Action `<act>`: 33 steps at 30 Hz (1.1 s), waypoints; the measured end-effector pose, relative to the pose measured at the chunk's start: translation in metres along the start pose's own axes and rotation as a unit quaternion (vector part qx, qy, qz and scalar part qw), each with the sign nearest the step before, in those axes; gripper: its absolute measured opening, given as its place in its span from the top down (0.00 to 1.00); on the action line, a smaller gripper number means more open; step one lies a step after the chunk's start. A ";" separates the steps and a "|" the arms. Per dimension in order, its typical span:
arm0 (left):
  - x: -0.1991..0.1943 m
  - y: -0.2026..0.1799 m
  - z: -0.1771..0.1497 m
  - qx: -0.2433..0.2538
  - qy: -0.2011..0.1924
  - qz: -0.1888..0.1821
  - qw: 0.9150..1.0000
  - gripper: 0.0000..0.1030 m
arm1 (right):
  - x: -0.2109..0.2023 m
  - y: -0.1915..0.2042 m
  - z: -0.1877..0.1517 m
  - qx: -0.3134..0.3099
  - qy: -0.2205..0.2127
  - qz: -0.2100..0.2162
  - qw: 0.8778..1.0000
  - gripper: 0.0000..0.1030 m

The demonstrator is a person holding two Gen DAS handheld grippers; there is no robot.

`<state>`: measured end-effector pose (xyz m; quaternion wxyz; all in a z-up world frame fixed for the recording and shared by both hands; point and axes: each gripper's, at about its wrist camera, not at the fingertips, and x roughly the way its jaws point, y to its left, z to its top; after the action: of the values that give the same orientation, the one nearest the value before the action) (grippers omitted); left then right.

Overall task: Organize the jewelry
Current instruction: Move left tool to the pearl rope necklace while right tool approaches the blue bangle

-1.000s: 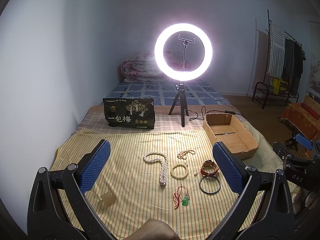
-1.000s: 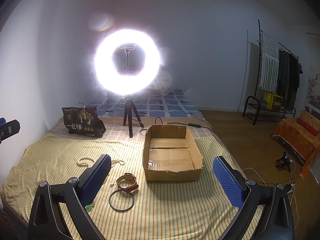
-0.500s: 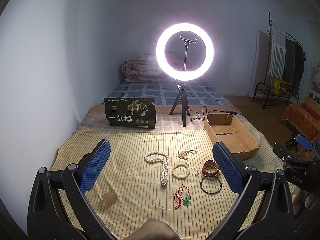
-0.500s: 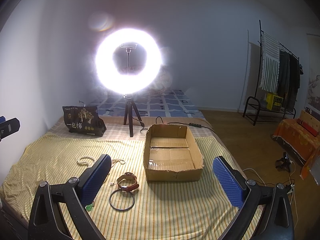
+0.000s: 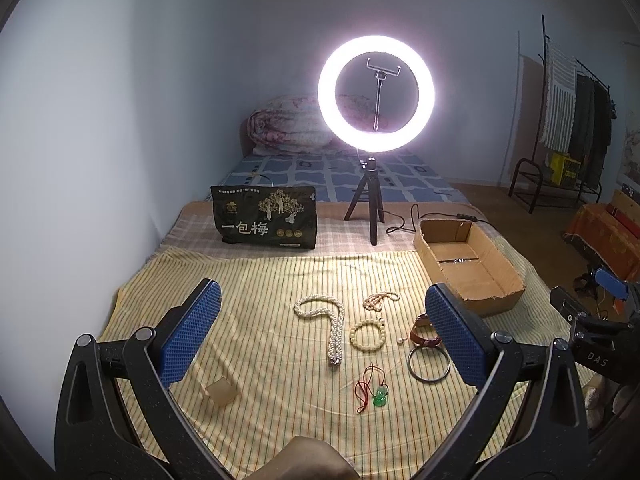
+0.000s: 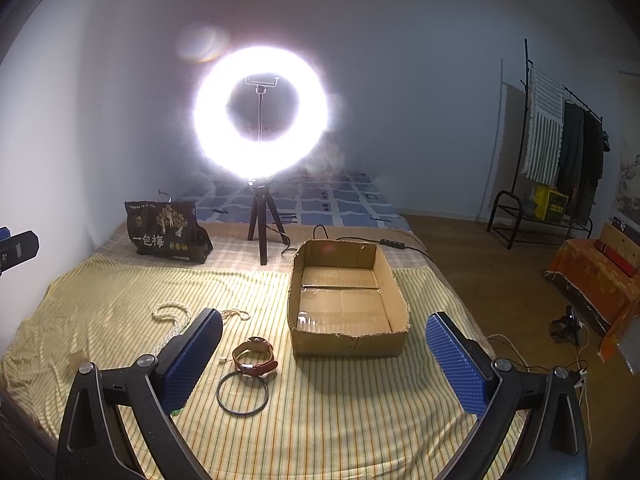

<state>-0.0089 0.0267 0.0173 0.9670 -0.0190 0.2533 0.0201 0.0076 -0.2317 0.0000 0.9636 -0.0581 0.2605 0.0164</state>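
Jewelry lies on the yellow striped cloth: a white pearl necklace, a small bead string, a cream bead bracelet, a brown strap watch, a dark bangle and a green pendant on red cord. My left gripper hovers open above them, holding nothing. The watch and bangle also show in the right wrist view, left of an open cardboard box. My right gripper is open and empty in front of the box.
A lit ring light on a tripod and a black snack bag stand at the back of the bed. A small translucent block lies at the left. A clothes rack and wooden floor are to the right.
The left wrist view has drifted slightly, so the jewelry sits a little further right in frame. Both grippers stay open and nothing has been picked up.
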 end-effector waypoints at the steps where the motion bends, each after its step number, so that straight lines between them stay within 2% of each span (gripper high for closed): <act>1: 0.002 0.001 0.000 -0.002 0.004 0.000 1.000 0.00 | 0.002 0.001 -0.001 -0.002 0.003 0.002 1.000 0.00; 12: 0.047 0.029 -0.008 -0.022 0.083 -0.001 0.996 0.00 | 0.045 0.001 -0.016 -0.012 0.082 0.021 0.996 0.00; 15: 0.064 0.034 -0.013 -0.020 0.116 -0.020 0.993 0.00 | 0.057 0.004 -0.023 -0.019 0.108 0.038 0.993 0.01; 19: 0.083 0.037 -0.020 -0.002 0.141 -0.025 0.990 0.00 | 0.078 0.009 -0.038 -0.016 0.157 0.068 0.985 0.02; 22: 0.104 0.042 -0.027 0.004 0.173 -0.050 0.984 0.00 | 0.094 0.015 -0.050 -0.022 0.184 0.073 0.980 0.02; 25: 0.125 0.054 -0.043 -0.025 0.198 -0.066 0.978 0.00 | 0.105 0.019 -0.063 -0.034 0.202 0.068 0.976 0.01; 27: 0.141 0.064 -0.056 -0.056 0.225 -0.066 0.970 0.01 | 0.113 0.021 -0.068 -0.038 0.224 0.074 0.971 0.00; 29: 0.151 0.068 -0.063 -0.064 0.244 -0.065 0.965 0.05 | 0.122 0.025 -0.074 -0.049 0.254 0.069 0.964 0.00; 31: 0.156 0.063 -0.066 -0.039 0.242 -0.052 0.968 0.05 | 0.127 0.026 -0.079 -0.056 0.268 0.071 0.959 0.00; 33: 0.158 0.056 -0.066 -0.010 0.231 -0.041 0.972 0.05 | 0.127 0.024 -0.079 -0.055 0.264 0.075 0.960 0.00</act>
<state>0.0934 0.0843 -0.1195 0.8821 -0.0435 0.4684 -0.0220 0.0765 -0.2173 -0.1340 0.8517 -0.0935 0.5083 0.0865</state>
